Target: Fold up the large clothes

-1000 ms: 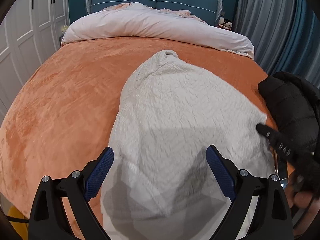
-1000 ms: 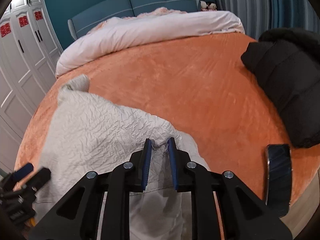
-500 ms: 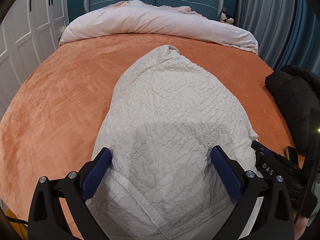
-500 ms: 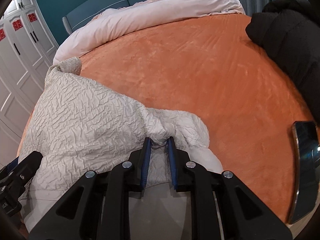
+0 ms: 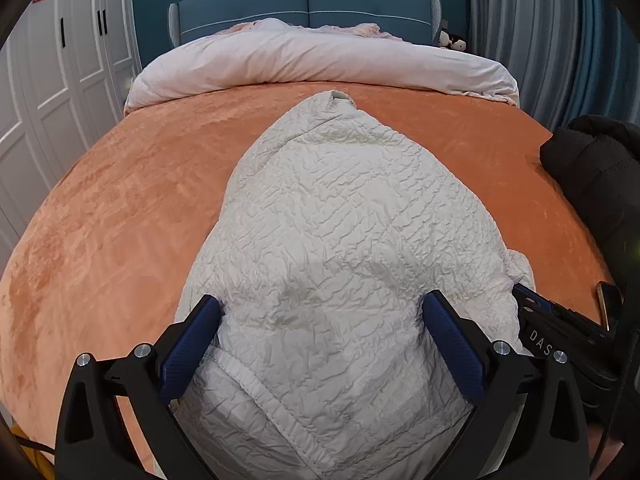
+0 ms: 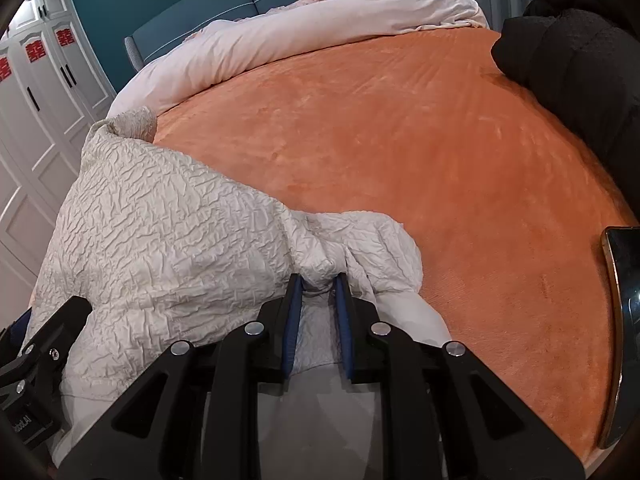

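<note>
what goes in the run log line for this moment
left gripper: open over cream quilted jacket | right gripper: shut on jacket fold | surface: orange plush bedspread | fold: unfinished

1 cream crinkle-quilted jacket point(image 5: 340, 240), 1 black puffy coat point(image 6: 580, 68), 1 orange plush bedspread point(image 6: 400, 140), 1 pale pink duvet point(image 5: 320, 60), 1 dark glossy phone point(image 6: 622, 320), 2 black grippers with blue pads: left point(image 5: 322, 322), right point(image 6: 319, 292)

So the jacket point(image 5: 340, 240) lies on the bed point(image 5: 120, 208) near its foot edge, collar end pointing toward the headboard point(image 5: 308, 0); a bunched duvet point(image 5: 320, 60) runs along the head end; another coat point(image 6: 580, 60) sits at the right edge; a phone point(image 6: 622, 320) lies near the right foot corner.
</note>
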